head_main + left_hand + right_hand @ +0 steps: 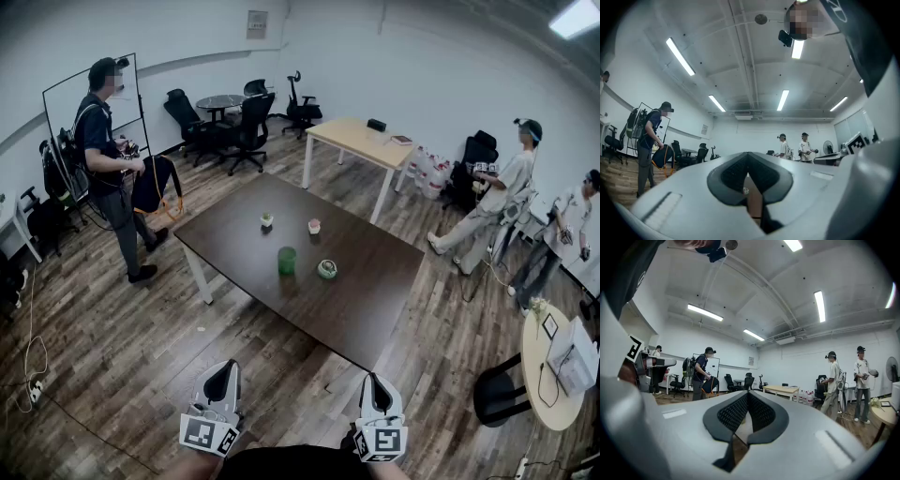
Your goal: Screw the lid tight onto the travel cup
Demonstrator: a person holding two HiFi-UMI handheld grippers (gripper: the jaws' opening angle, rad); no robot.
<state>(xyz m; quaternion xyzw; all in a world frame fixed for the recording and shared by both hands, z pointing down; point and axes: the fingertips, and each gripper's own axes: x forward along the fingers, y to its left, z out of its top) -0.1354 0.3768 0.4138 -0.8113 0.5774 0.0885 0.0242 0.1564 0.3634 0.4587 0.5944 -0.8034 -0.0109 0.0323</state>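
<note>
The left gripper [222,373] sits at the bottom left of the head view. The right gripper [374,384] sits at the bottom right. They are side by side and well apart, and both point up the frame, away from the person. Each one has a marker cube at its near end, one on the left [208,433] and one on the right [381,442].

In the left gripper view, the left gripper [748,159] has its jaws closed. Its black pads [731,174] meet at the tip, and nothing is between them.

In the right gripper view, the right gripper [748,398] looks the same. Its black pads [733,412] meet at the tip, and it holds nothing.
</note>
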